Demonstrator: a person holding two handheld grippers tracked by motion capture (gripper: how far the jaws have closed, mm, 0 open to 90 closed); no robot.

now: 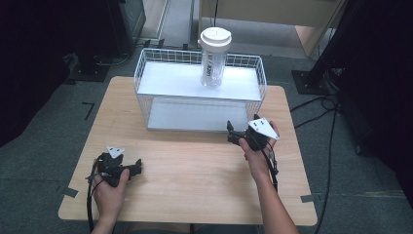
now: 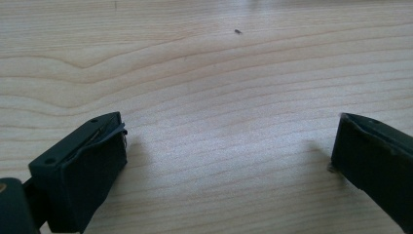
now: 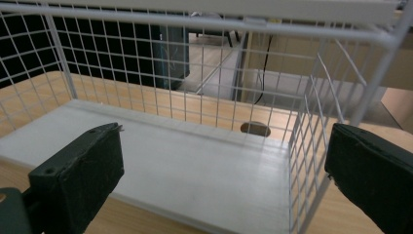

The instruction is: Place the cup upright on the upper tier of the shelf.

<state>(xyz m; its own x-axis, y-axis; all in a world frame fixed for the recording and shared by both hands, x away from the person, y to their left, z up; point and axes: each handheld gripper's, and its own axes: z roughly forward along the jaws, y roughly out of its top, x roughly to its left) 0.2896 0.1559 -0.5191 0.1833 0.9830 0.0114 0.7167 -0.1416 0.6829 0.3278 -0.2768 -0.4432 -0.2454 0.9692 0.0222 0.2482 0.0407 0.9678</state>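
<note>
While both grippers idle near the desk's front, jaws spread and empty, the left gripper [image 1: 138, 167] sits low at the front-left and the right gripper [image 1: 233, 131] faces the rack's [image 1: 202, 126] lower shelf. Farther back, the bottle [image 1: 214, 57] stands upright on the top shelf. Likely light, rigid, slick plastic; grip mid-body, below the lid [image 1: 215, 37].

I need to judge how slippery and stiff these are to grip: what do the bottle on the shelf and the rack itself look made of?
The bottle looks like clear, glossy plastic, since the shelf shows through its body; its white lid seems opaque plastic. The wire rack appears to be thin white-coated metal mesh, with smooth matte white shelf boards, possibly plastic or laminate.
</note>
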